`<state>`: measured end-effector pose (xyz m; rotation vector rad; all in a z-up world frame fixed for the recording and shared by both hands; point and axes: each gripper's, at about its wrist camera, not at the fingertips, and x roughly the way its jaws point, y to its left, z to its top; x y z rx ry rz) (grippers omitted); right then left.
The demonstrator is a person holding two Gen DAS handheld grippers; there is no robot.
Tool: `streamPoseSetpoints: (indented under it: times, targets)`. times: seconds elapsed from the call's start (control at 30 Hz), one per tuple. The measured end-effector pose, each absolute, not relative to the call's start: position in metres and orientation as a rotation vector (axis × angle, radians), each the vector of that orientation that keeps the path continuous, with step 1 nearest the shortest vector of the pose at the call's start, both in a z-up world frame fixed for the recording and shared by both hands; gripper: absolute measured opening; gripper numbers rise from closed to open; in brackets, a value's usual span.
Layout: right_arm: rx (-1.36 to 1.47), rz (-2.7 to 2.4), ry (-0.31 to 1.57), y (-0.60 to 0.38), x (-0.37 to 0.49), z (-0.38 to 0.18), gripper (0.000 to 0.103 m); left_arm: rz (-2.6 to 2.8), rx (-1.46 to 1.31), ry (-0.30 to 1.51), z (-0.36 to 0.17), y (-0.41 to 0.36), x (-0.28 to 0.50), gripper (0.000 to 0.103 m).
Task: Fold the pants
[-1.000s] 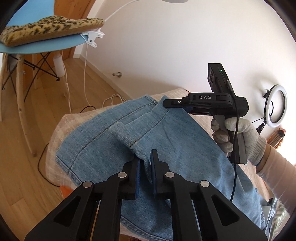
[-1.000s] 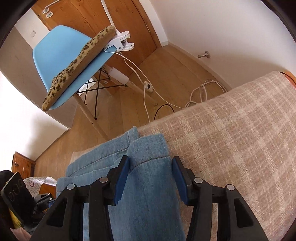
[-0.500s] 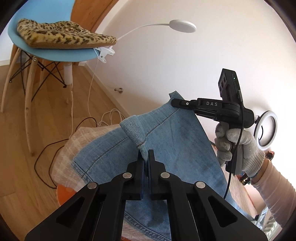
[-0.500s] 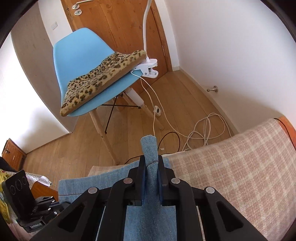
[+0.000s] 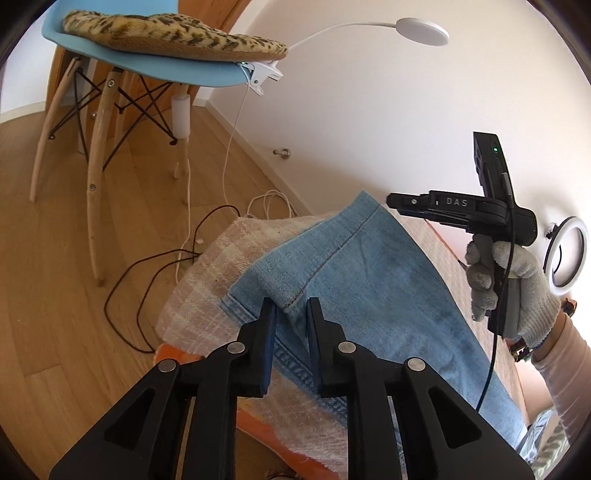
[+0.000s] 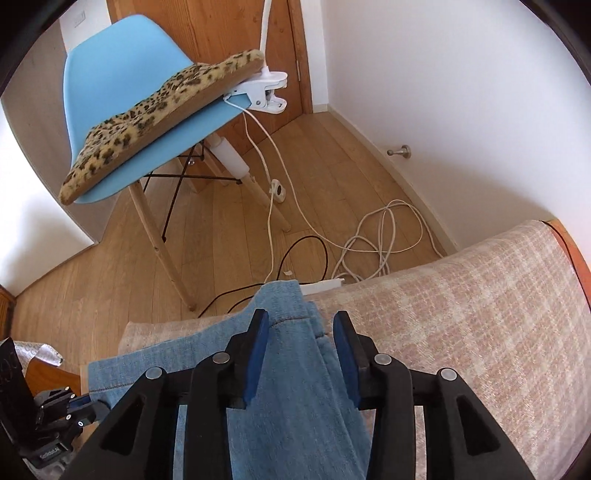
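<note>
Light blue denim pants (image 5: pixel 362 291) lie on a pink-and-cream checked blanket (image 5: pixel 221 258), a folded layer on top with its hem near the blanket's end. My left gripper (image 5: pixel 291 306) is open, its fingers on either side of the hem corner. My right gripper (image 6: pixel 299 325) is open over the other hem corner (image 6: pixel 284 295), with denim (image 6: pixel 295 387) between the fingers. In the left wrist view the right gripper (image 5: pixel 391 203) sits at the far hem corner, held by a gloved hand (image 5: pixel 506 280).
A blue chair (image 6: pixel 122 92) with a leopard cushion (image 6: pixel 155 107) and a clip lamp (image 5: pixel 421 31) stands on the wooden floor beyond the blanket's end. Cables (image 6: pixel 369 236) lie on the floor by the wall. A ring light (image 5: pixel 565 254) stands at right.
Both grippers were shut on the lifted hem corners half a second ago. Now both have opened and the hem lies on the layer below.
</note>
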<state>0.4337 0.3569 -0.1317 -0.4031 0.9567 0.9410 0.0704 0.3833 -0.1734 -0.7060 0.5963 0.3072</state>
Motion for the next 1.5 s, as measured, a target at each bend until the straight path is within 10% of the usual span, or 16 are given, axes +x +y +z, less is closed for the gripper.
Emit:
streamPoseSetpoints:
  times: [0.33, 0.63, 1.1, 1.5]
  targets:
    - [-0.271, 0.823, 0.869, 0.219, 0.392, -0.062, 0.053, 0.248, -0.584, 0.602, -0.119, 0.386, 0.062, 0.017]
    - [-0.097, 0.573, 0.848, 0.034, 0.312, -0.031, 0.061, -0.005, -0.389, 0.637, -0.027, 0.334, 0.105, 0.050]
    - [0.125, 0.086, 0.824, -0.235, 0.179, -0.055, 0.061, -0.471, -0.114, 0.735, 0.054, 0.122, 0.204, 0.052]
    - [0.333, -0.260, 0.796, -0.395, 0.077, -0.094, 0.063, -0.794, -0.024, 0.912, 0.019, -0.109, 0.237, 0.065]
